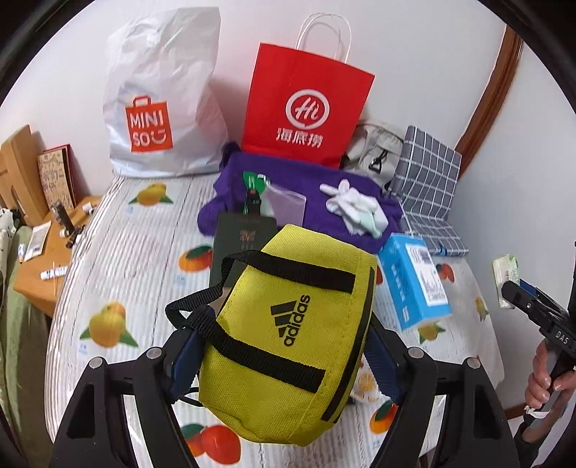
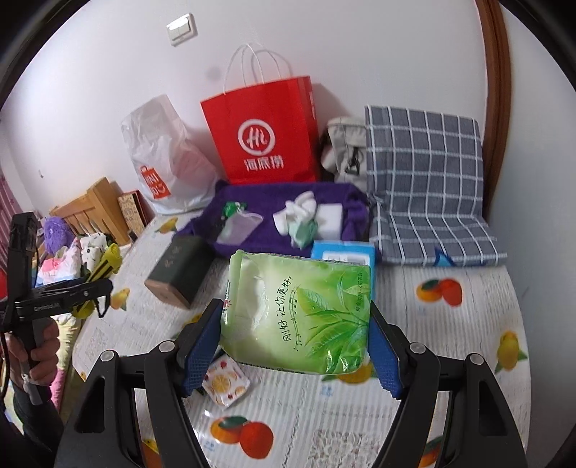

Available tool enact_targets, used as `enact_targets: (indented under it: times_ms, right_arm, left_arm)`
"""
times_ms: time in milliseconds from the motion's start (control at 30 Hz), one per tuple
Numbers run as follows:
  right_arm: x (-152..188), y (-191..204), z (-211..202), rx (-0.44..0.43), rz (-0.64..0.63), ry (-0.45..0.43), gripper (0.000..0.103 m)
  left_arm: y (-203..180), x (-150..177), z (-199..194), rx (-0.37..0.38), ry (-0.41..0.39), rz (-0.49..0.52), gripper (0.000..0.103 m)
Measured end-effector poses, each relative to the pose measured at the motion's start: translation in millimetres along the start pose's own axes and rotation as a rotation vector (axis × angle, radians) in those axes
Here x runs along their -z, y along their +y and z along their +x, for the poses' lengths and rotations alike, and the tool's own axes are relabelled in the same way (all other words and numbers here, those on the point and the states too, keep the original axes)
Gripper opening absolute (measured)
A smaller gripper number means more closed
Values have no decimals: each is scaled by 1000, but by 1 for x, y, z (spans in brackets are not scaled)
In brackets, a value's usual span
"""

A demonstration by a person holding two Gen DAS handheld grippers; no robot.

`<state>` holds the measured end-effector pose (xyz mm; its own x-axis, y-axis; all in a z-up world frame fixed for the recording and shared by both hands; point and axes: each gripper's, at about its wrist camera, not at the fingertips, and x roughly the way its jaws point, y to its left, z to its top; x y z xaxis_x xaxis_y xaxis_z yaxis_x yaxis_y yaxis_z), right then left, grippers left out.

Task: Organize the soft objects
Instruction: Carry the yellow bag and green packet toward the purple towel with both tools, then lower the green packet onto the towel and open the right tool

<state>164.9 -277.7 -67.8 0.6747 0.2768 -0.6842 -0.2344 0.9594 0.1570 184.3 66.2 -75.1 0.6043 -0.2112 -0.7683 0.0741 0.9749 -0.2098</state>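
You are working over a bed [image 2: 450,324] with a fruit-print cover, by a white wall [image 1: 414,72]. A red paper bag [image 1: 306,108] and a white plastic bag [image 1: 162,108] are standing at the wall.

Your left hand-held gripper [image 1: 280,345] is clamped on a yellow pouch [image 1: 284,345] with black straps, above the cover. Your right hand-held gripper [image 2: 295,324] is squeezing a green tissue pack [image 2: 298,316], also in the air.

Only the right view is showing a light switch [image 2: 181,29].
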Motion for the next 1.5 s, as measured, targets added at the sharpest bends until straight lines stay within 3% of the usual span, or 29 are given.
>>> enact_targets:
  times_ms: [533,1067,1300,1500]
  right_arm:
    - [-73,1,36,22,1,-54,74]
    - [-147,6,95,-57,-6,-84,74]
    - [-157,10,128,-64,-8,-80,74]
    - [-153,-4,169,-59,25,-17,74]
  left_arm:
    - [-5,-64,23,18,-58,-9,78]
    - [2,-123,55,-8,-88,-22,78]
    - [2,-140,73,-20,-87,-15,78]
    - [7,-159,103,-40,-57,-34,78]
